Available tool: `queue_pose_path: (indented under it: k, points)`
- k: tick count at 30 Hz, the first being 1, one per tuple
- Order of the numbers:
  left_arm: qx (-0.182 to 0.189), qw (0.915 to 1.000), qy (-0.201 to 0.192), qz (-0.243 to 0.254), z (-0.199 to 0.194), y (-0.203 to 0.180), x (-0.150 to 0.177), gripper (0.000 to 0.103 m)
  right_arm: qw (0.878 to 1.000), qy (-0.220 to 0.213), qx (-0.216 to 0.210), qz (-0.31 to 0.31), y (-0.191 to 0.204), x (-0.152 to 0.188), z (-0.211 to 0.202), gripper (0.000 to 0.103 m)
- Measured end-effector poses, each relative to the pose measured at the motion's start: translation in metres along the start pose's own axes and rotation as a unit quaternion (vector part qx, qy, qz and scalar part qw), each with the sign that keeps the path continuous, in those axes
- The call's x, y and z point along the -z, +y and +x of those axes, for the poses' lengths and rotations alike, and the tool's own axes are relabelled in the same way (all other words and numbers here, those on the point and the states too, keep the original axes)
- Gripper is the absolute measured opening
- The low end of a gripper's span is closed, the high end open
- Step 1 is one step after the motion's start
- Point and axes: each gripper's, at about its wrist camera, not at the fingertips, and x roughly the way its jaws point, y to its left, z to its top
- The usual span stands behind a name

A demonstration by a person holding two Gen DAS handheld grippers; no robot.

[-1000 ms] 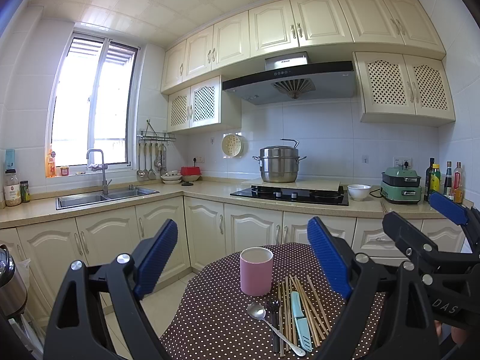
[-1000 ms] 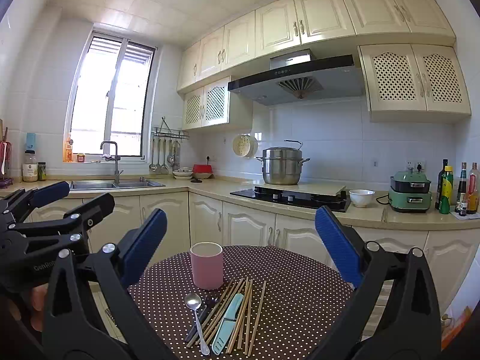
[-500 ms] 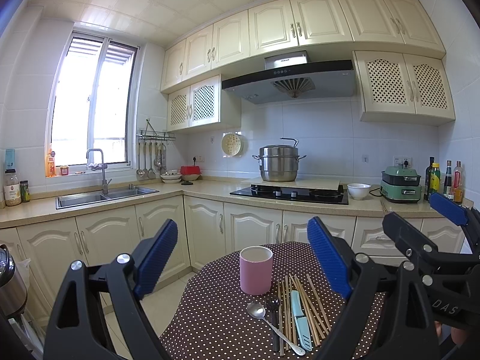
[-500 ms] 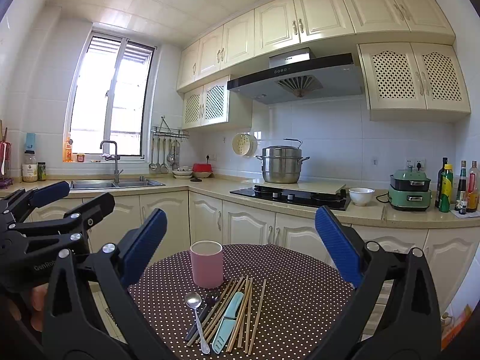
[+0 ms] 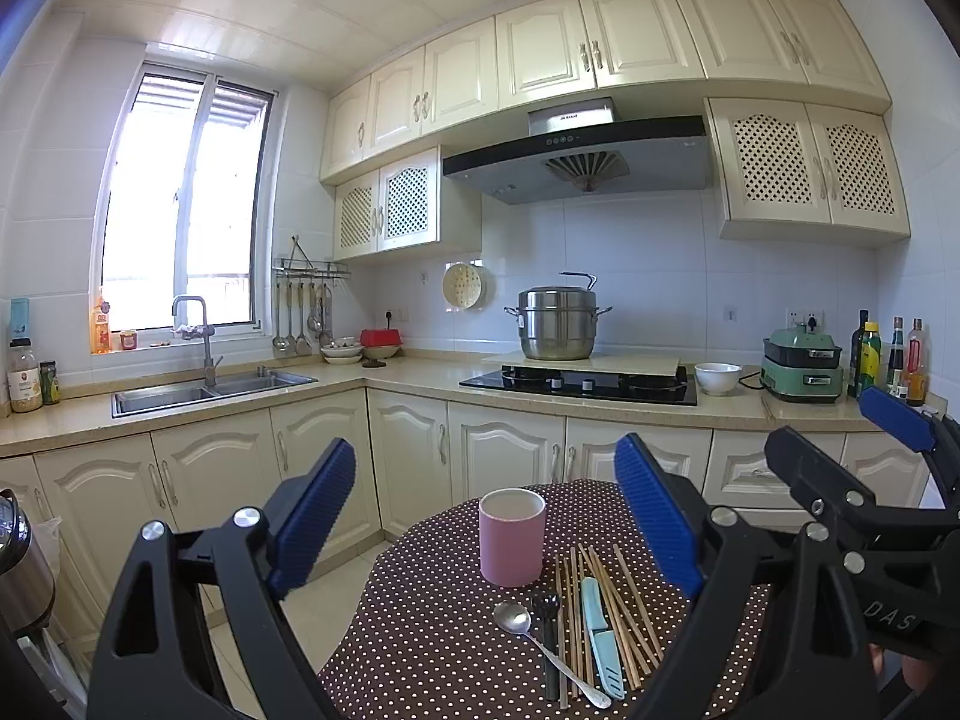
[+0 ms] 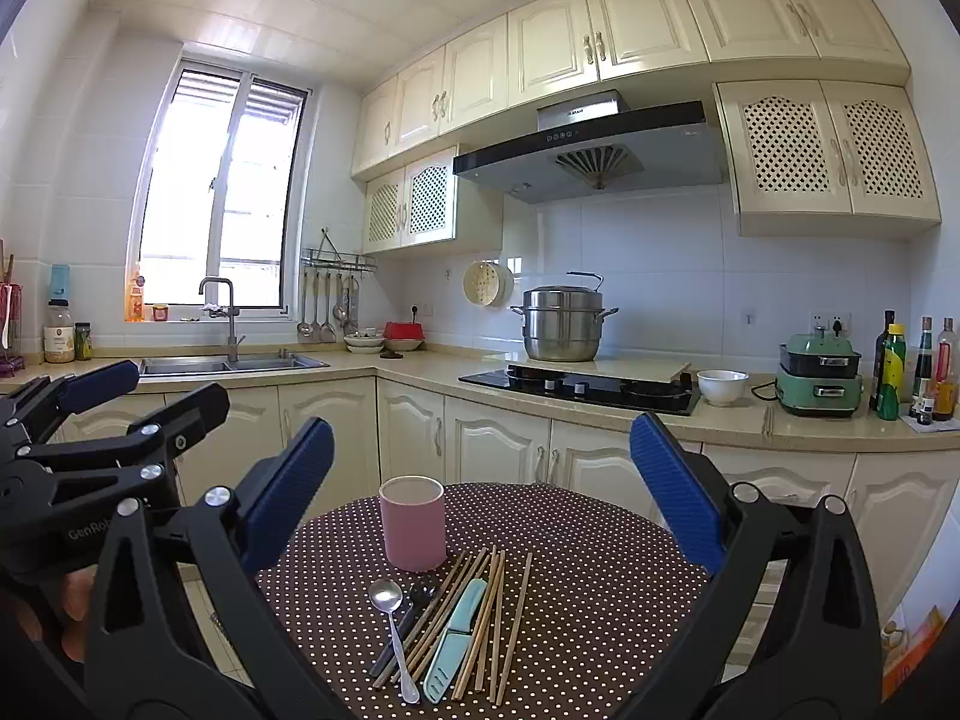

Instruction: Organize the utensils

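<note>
Nothing has moved since the earlier frames: both grippers hang over the near edge of the table just as they did a second ago, and the utensils lie where they lay.

On the round table (image 6: 600,546), under its brown dotted cloth, a pink cup (image 6: 413,522) stands upright; from these views its inside cannot be seen. Just in front of it the utensils lie side by side in a loose bundle: a spread of wooden chopsticks (image 6: 495,618), a small knife with a light blue handle (image 6: 455,639) among them, a metal spoon (image 6: 390,612) at the left edge, and a dark utensil (image 6: 414,600) between spoon and chopsticks, its kind unclear.

The left gripper (image 5: 486,516) has its blue-padded jaws spread wide, holding nothing, with the cup and the utensils seen between and beyond them, untouched. The right gripper (image 6: 480,480) is likewise wide apart and empty, framing the same cup and bundle. Each gripper shows at the edge of the other's view, side by side.
</note>
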Motion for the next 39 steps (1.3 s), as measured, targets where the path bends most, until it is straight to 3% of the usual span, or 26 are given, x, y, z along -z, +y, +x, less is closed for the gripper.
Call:
queue_pose_path:
  k: [11, 22, 28, 39]
  points:
    - [0.001, 1.0, 0.002, 0.001, 0.003, 0.001, 0.002, 0.087, 1.0, 0.004, 0.002, 0.001, -0.001, 0.0, 0.0, 0.097]
    - [-0.002, 0.9999, 0.015, 0.003, 0.016, 0.002, 0.006, 0.087, 0.999, 0.034, -0.02, 0.016, -0.008, 0.004, 0.018, 0.097]
    - [-0.006, 0.9994, 0.033, 0.005, 0.032, 0.001, 0.013, 0.087, 0.998, 0.059, -0.006, 0.014, -0.009, 0.012, 0.033, 0.097]
    - [0.004, 0.9967, 0.08, 0.016, 0.075, -0.005, 0.033, 0.087, 0.991, 0.125, -0.037, 0.044, -0.028, 0.04, 0.074, 0.097]
